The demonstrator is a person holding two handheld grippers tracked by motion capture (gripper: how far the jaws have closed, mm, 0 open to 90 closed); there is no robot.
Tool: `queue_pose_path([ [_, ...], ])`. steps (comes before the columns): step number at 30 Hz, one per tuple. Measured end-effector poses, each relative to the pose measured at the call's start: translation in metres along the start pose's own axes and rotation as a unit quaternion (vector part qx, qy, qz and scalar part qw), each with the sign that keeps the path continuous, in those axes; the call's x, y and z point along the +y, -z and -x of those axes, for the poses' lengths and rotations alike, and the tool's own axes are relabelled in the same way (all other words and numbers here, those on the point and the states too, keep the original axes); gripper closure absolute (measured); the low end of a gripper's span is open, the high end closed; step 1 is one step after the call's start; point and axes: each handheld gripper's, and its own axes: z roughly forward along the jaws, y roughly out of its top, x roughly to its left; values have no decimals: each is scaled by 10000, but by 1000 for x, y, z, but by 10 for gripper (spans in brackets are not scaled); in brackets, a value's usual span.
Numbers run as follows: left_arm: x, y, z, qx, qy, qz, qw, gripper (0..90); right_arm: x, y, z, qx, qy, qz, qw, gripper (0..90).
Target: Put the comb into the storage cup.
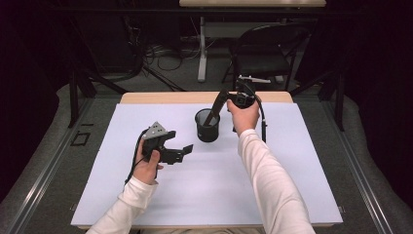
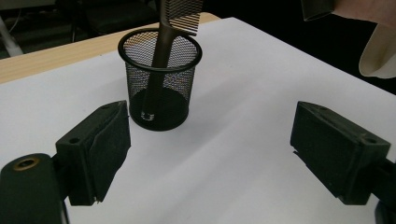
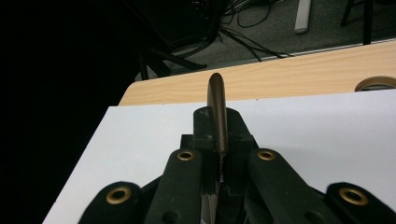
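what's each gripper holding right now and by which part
The right gripper is shut on the comb, clamping its toothed end; the handle stands in the mesh cup. The left gripper is open and holds nothing.

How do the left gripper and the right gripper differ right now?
The left gripper has its jaws wide open with nothing between them, while the right gripper is shut on the comb. The left gripper hangs low over the white table; the right gripper is raised over the mesh cup. Both are black and hand-held.
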Motion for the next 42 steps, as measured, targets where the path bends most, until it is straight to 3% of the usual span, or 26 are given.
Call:
queue_pose_path([
  [15,-1,-1,0,8,18,-2,10000,123,-2,3,19,87,-304,22,9995,870],
  [25,-1,-1,0,20,9,-3,10000,123,-5,4,29,87,-384,14,9992,867],
  [31,-1,-1,0,26,11,-7,10000,123,-5,4,29,86,-353,14,9993,852],
  [42,-1,0,-1,20,20,-1,10000,123,-4,9,31,81,-143,65,9998,706],
])
